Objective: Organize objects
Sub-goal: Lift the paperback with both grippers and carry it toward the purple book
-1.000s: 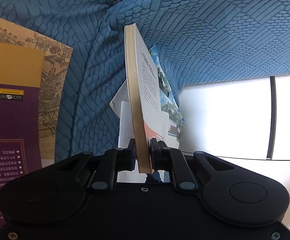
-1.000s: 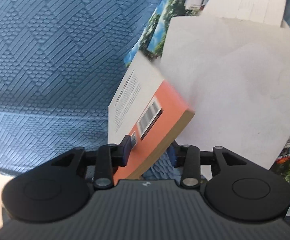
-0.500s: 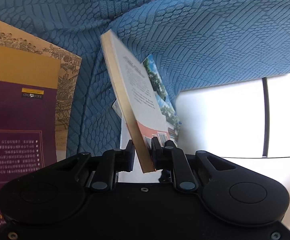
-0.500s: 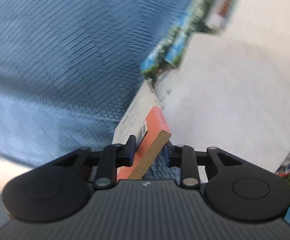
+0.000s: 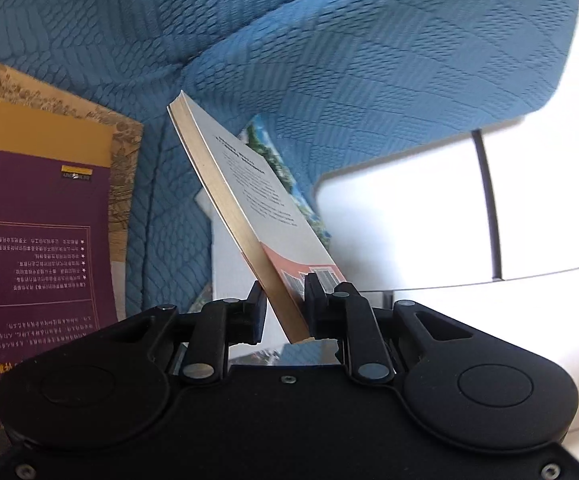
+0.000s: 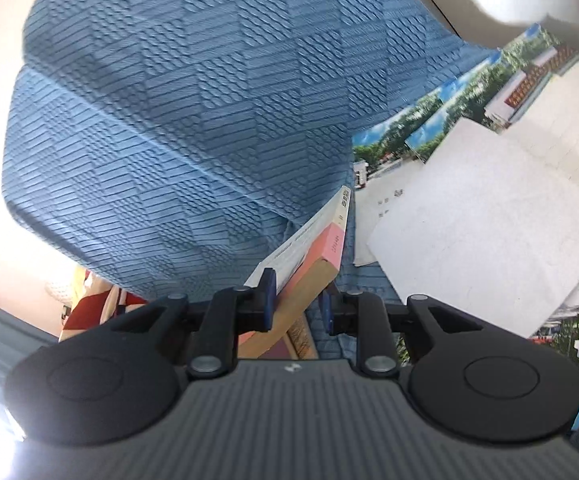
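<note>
Both sets of fingers hold one book: my left fingers (image 5: 283, 306) are easing apart, the right pad on its barcode corner and the other pad only near the page edge, so I can't tell if it grips; my right fingers (image 6: 297, 300) are closing, both pads against the book (image 6: 309, 248). It hangs tilted above a blue cushion (image 5: 329, 60). Left of it lies a purple book (image 5: 37, 248); to the right, white sheets (image 6: 485, 240) over photo booklets (image 6: 417, 128)
</note>
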A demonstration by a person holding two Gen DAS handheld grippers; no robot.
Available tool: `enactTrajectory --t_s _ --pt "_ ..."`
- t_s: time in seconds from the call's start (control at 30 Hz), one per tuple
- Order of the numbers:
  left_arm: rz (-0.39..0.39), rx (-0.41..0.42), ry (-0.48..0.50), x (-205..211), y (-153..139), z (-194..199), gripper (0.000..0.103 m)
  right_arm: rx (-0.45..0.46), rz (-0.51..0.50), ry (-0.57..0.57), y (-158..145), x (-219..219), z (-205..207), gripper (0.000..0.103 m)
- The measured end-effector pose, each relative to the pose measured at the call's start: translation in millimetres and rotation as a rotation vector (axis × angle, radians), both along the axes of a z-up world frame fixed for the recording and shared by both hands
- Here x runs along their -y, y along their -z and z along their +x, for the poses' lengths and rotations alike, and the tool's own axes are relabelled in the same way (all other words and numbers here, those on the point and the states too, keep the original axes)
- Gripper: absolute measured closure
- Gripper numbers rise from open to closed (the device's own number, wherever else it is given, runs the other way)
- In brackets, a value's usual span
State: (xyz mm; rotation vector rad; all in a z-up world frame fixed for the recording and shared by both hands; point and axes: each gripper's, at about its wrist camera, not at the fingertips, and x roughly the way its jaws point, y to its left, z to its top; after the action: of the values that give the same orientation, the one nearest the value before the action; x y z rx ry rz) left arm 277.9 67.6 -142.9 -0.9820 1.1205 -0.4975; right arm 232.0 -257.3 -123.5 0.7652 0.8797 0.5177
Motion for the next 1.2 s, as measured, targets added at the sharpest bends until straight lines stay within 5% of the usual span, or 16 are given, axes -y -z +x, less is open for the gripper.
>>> enactTrajectory --t_s 0.6,0.87,1.2 --pt "-0.016 0.125 -0.034 -56 -93 -55 0.082 0.133 -0.018 -0.122 -96 -37 -38 0.077" --pt "-0.008 0.114 -0.079 -88 -87 -82 0.082 0.146 -0.026 -0.187 -97 -64 -57 0.077" --pt "0.026 0.034 -0.111 -113 -48 -90 0.081 0.083 -0.058 -0.238 -61 -98 -57 0.077"
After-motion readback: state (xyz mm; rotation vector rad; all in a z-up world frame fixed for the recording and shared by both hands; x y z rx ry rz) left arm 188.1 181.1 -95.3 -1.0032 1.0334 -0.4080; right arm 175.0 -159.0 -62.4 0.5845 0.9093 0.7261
